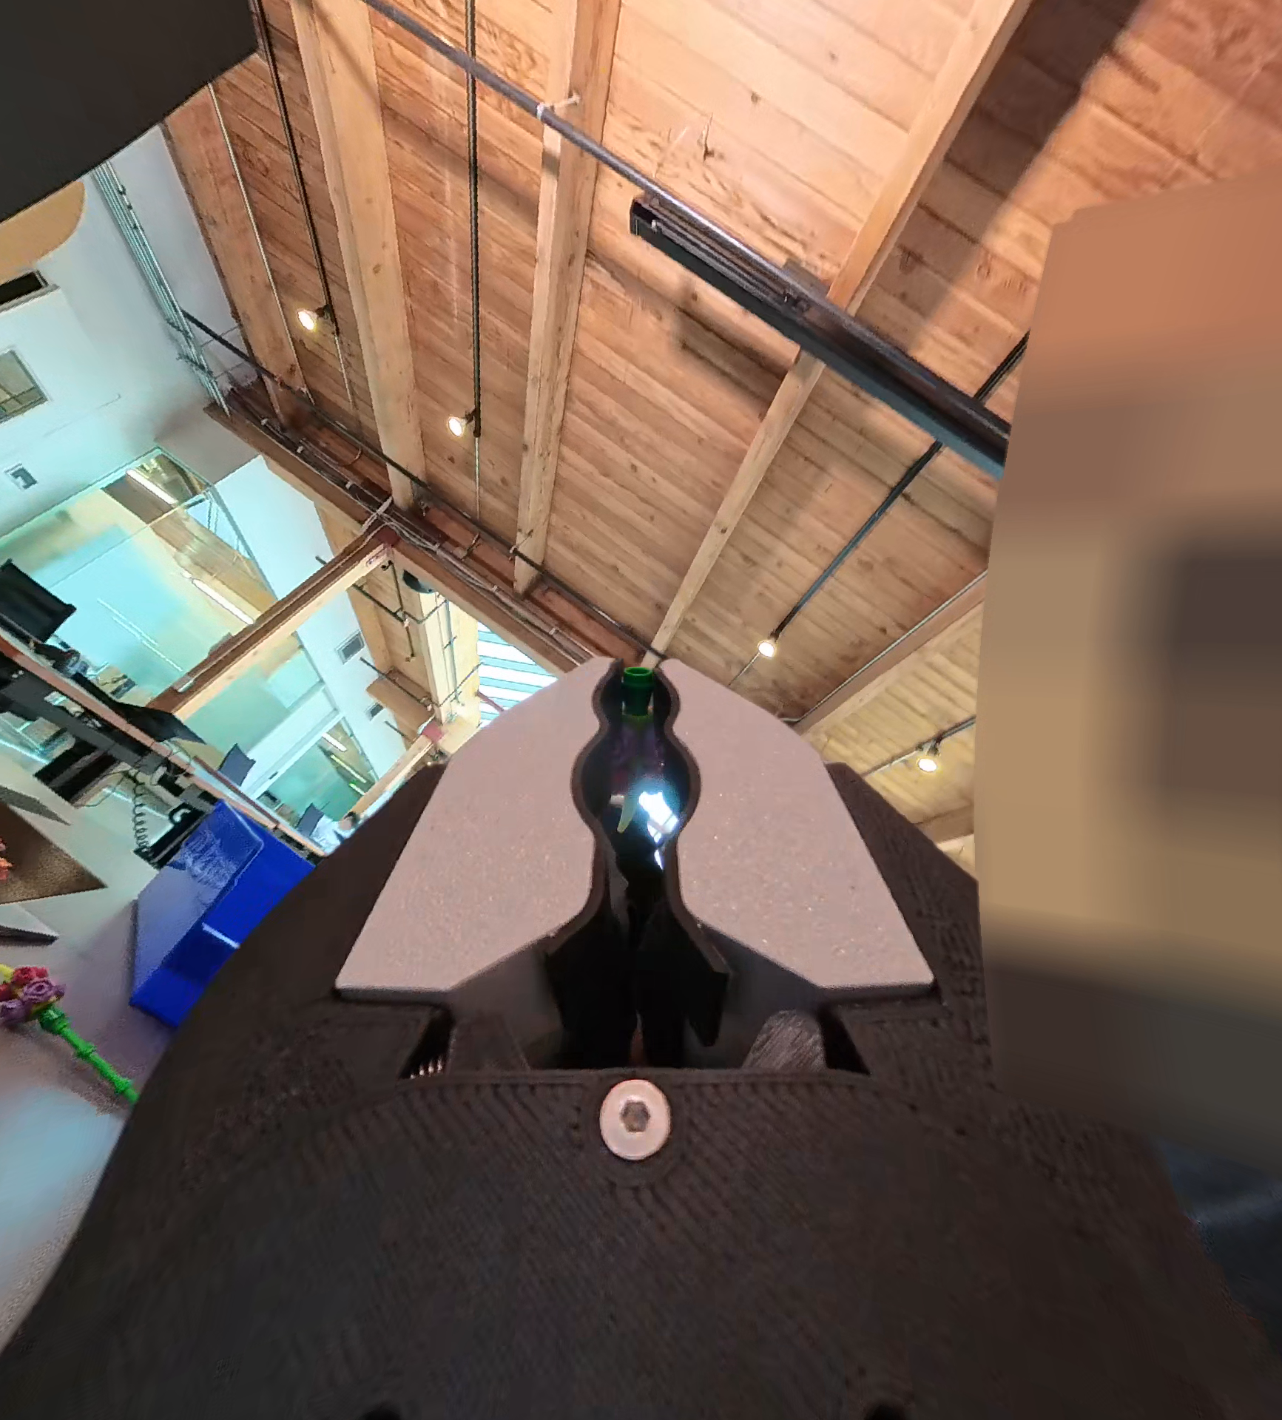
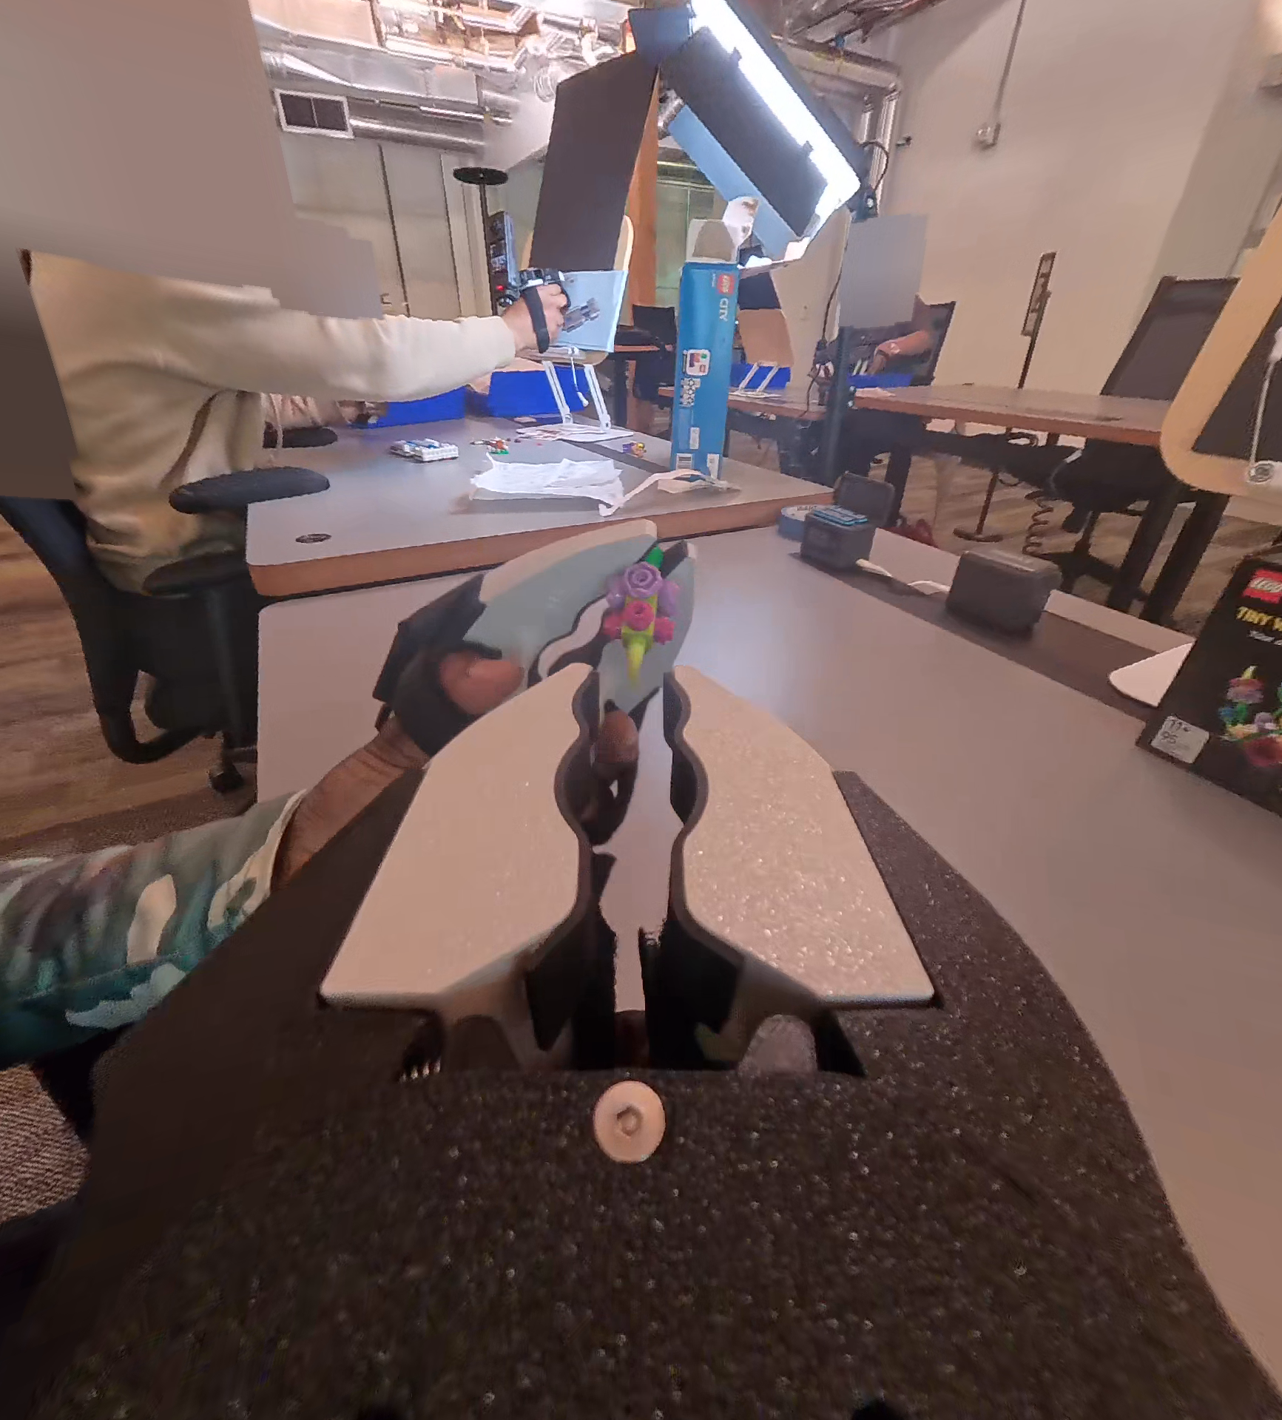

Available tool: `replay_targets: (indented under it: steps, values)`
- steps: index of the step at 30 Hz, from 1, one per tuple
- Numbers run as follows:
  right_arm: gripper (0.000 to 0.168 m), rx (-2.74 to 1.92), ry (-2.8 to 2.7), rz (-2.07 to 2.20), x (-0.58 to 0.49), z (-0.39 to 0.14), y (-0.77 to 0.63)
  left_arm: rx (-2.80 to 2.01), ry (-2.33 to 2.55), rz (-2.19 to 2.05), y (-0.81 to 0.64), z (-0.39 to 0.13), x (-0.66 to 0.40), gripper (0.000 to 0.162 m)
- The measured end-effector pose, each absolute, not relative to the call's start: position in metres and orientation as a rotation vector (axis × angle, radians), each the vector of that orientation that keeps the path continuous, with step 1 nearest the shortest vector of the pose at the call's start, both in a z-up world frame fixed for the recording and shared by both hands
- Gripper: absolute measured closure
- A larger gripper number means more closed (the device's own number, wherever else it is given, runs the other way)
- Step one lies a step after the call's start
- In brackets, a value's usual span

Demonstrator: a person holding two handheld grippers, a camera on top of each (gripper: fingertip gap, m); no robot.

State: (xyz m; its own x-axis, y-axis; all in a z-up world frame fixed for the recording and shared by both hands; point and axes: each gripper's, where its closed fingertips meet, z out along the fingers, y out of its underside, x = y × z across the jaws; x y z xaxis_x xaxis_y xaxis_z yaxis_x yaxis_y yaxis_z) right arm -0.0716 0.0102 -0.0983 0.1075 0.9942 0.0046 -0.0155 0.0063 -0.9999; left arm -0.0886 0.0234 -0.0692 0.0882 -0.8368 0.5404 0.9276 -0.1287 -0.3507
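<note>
My left gripper (image 1: pixel 636 667) points up at the wooden ceiling and is shut on a small toy flower sprig (image 1: pixel 636 684); its green stem end shows at the fingertips. In the right wrist view the left gripper (image 2: pixel 660 549) is held by a hand (image 2: pixel 468 684), with the sprig's purple and pink blooms (image 2: pixel 639 611) facing my right gripper. My right gripper (image 2: pixel 631 680) is narrowly open and empty, its fingertips just below the sprig's lime tip. A second toy flower (image 1: pixel 30 991) with a green stem lies on the table at left.
A grey table (image 2: pixel 930 768) carries a black box with flower pictures (image 2: pixel 1268 691) and small grey cases (image 2: pixel 1003 592). A blue bin (image 1: pixel 215 868) stands near the second flower. A person (image 2: pixel 199 384) sits at another table behind, beside a tall blue box (image 2: pixel 703 369). The tips of both grippers are at nearly the same place.
</note>
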Motion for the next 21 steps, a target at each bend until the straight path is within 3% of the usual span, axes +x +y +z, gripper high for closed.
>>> replay_targets:
  steps: [5,10,13,15,19,21]
  values:
    - [0.164,-1.249,-1.119,1.108,-0.076,-0.102,0.013,-0.75,-0.182,-1.557,0.025,-0.073,-0.084,0.155]
    - [0.165,-1.277,-1.14,1.141,-0.068,-0.104,0.017,-0.797,-0.144,-1.552,0.027,-0.077,-0.08,0.155]
    - [0.165,-1.305,-1.186,1.103,-0.057,-0.109,0.022,-0.874,0.003,-1.463,0.026,-0.074,-0.082,0.128]
    - [0.165,-1.36,-1.25,1.029,-0.047,-0.118,0.028,-1.026,0.278,-1.232,0.021,-0.079,-0.079,0.122]
    - [0.165,-1.491,-1.411,0.83,-0.031,-0.142,0.036,-1.399,0.923,-0.214,0.028,-0.138,-0.083,0.116]
    - [0.165,-1.537,-1.464,0.742,-0.028,-0.151,0.038,-1.387,1.062,0.109,0.03,-0.144,-0.083,0.116]
